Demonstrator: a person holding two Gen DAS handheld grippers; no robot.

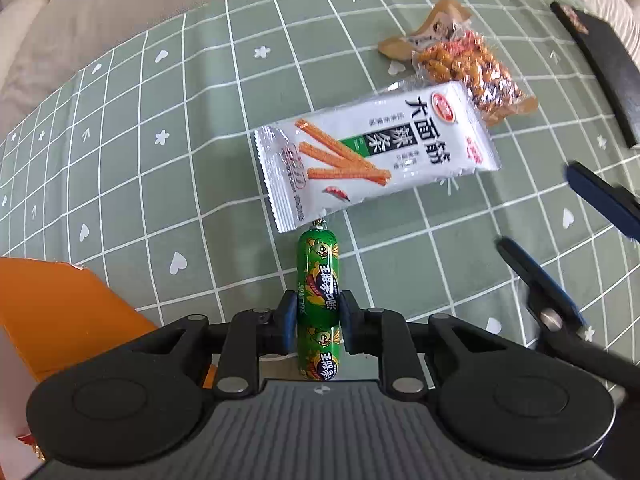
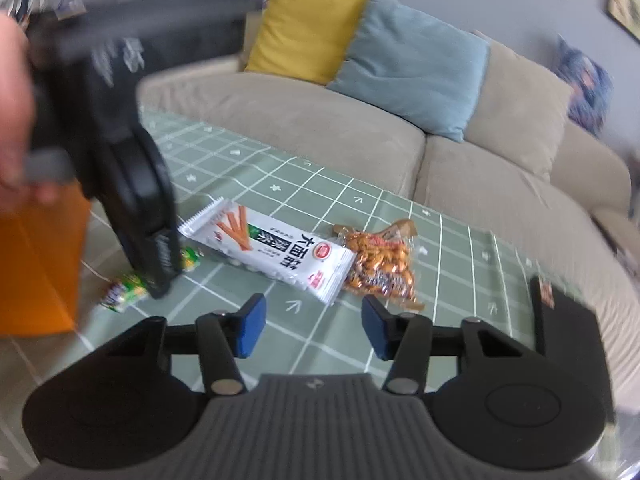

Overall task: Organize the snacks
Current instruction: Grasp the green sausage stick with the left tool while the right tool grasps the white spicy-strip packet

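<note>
My left gripper (image 1: 317,326) points straight down, its blue pads pressed on both sides of a green sausage stick (image 1: 318,276) that lies on the table. Just beyond it lies a white spicy-strip packet (image 1: 372,152), then a clear bag of orange snacks (image 1: 468,68). In the right wrist view my right gripper (image 2: 313,328) hovers open over the cloth with nothing between its fingers. The white packet (image 2: 276,252) and the orange snack bag (image 2: 380,264) lie ahead of it. The left gripper (image 2: 160,276) stands at its left over the green sausage (image 2: 124,292).
A green checked tablecloth (image 1: 160,160) covers the table. An orange box (image 1: 60,312) stands at the left, the same orange box (image 2: 36,264) in the right view. A black flat object (image 1: 600,68) lies at the right edge. A beige sofa (image 2: 320,120) with cushions runs behind the table.
</note>
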